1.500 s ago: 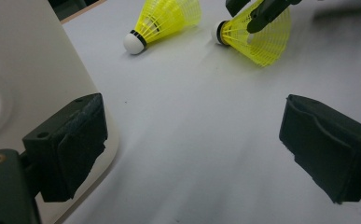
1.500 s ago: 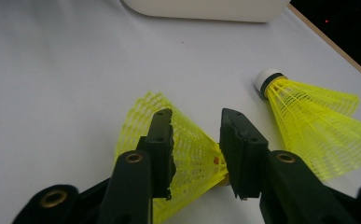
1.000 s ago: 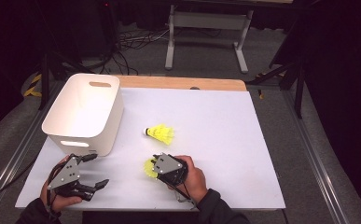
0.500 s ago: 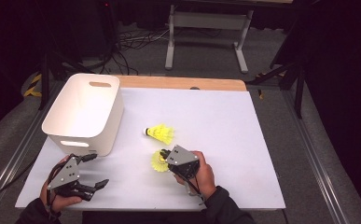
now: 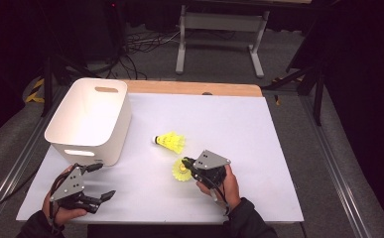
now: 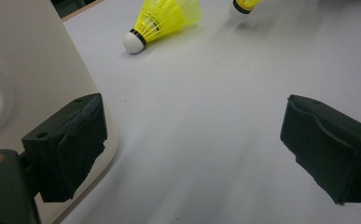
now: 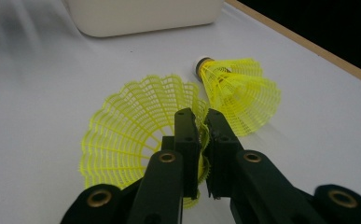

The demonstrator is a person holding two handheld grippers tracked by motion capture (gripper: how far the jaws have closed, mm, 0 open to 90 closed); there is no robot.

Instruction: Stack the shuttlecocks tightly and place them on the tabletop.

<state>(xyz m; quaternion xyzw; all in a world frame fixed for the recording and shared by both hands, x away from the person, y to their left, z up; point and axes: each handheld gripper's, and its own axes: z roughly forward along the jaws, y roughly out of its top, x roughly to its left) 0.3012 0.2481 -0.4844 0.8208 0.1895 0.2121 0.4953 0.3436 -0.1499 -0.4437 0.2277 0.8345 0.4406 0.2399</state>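
Note:
My right gripper point(image 5: 184, 166) is shut on the mesh skirt of a yellow shuttlecock point(image 5: 179, 171), held just above the white table near its front middle. In the right gripper view the jaws point(image 7: 202, 122) pinch the skirt's rim point(image 7: 131, 135). A second yellow shuttlecock point(image 5: 170, 141) lies on its side just beyond it, white cork toward the bin point(image 7: 241, 91). My left gripper point(image 5: 104, 180) rests open and empty at the front left, beside the bin's near corner; its view shows the lying shuttlecock point(image 6: 166, 18) ahead.
A white plastic bin point(image 5: 88, 119) with handle cut-outs stands at the table's left; its wall point(image 6: 29, 70) is right next to my left jaw. The white table sheet point(image 5: 239, 129) stretches right. A wooden edge point(image 5: 194, 88) runs along the back.
My right gripper has carried its shuttlecock to the right and slightly farther from the front edge, closer to the lying shuttlecock. The left gripper has kept still.

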